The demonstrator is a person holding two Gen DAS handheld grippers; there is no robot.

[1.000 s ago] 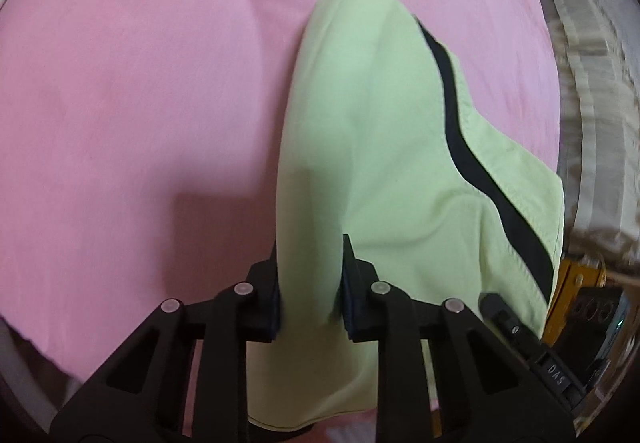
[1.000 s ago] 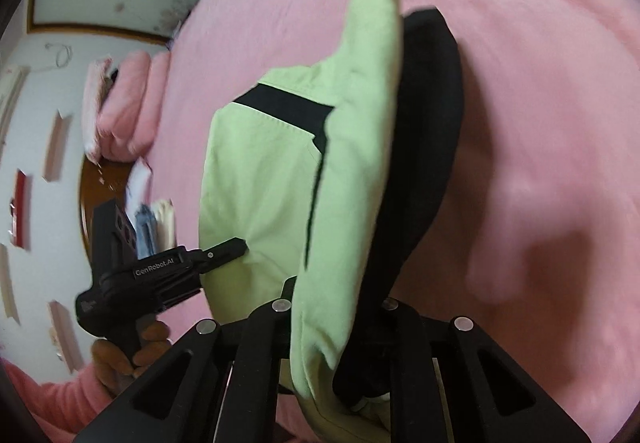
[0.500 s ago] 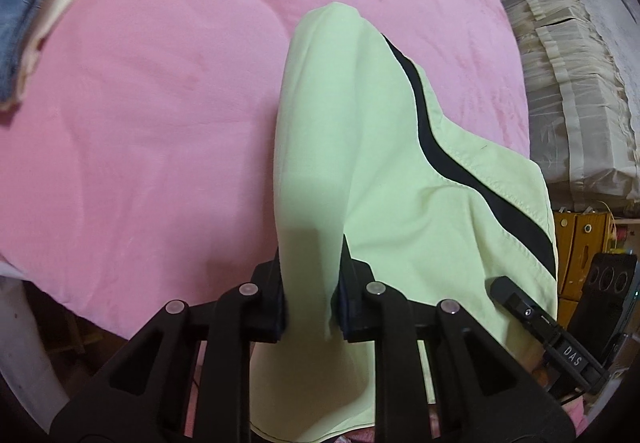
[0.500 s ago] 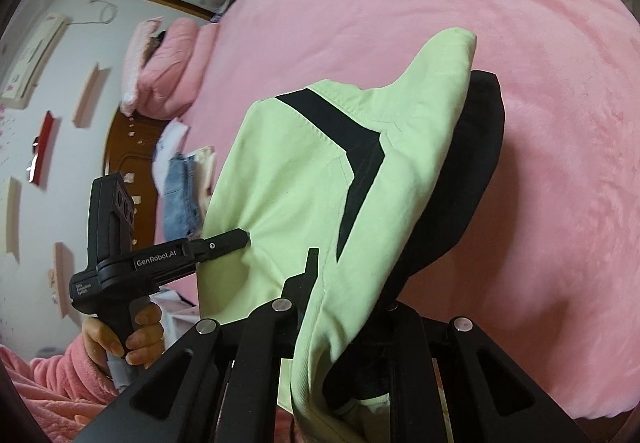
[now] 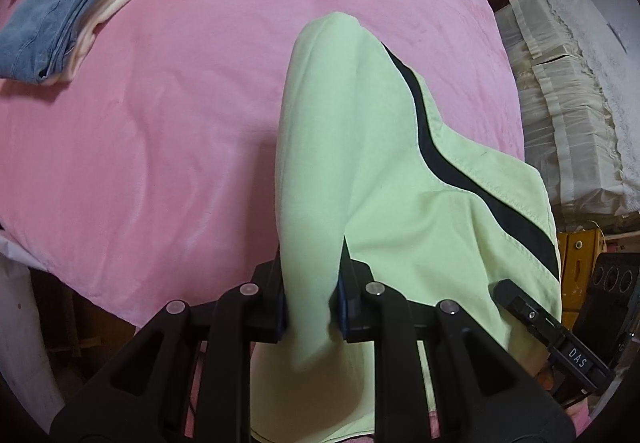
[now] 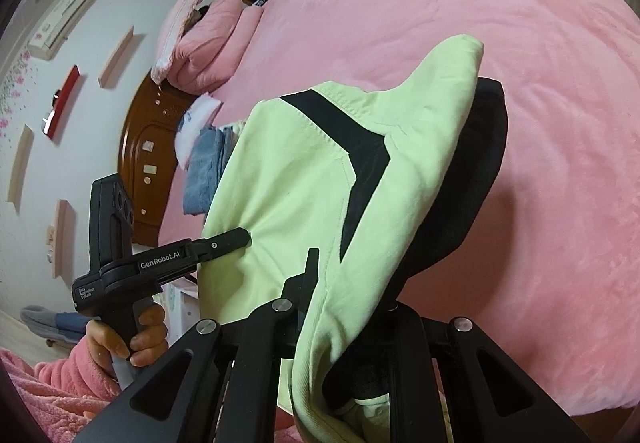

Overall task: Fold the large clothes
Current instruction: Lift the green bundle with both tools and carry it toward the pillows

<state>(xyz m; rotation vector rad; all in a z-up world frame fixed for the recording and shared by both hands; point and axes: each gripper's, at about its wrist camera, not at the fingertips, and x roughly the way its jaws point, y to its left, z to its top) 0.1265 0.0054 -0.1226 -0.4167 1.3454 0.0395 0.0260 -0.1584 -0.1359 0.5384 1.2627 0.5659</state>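
Lime-green cotton garment with black stripe (image 5: 360, 147) | pinched in left gripper (image 5: 310, 307) and right gripper (image 6: 344, 307), hanging above pink bedspread (image 5: 180, 103) | I level both corners, tension even before lowering.

So the pale lime-green cotton garment with the black stripe (image 5: 380, 163) is up off the pink bed right now, hanging in a long drape, pinched at two spots along its top edge. The black band runs diagonally down it, and a black inner layer (image 6: 460, 203) shows behind one fold.
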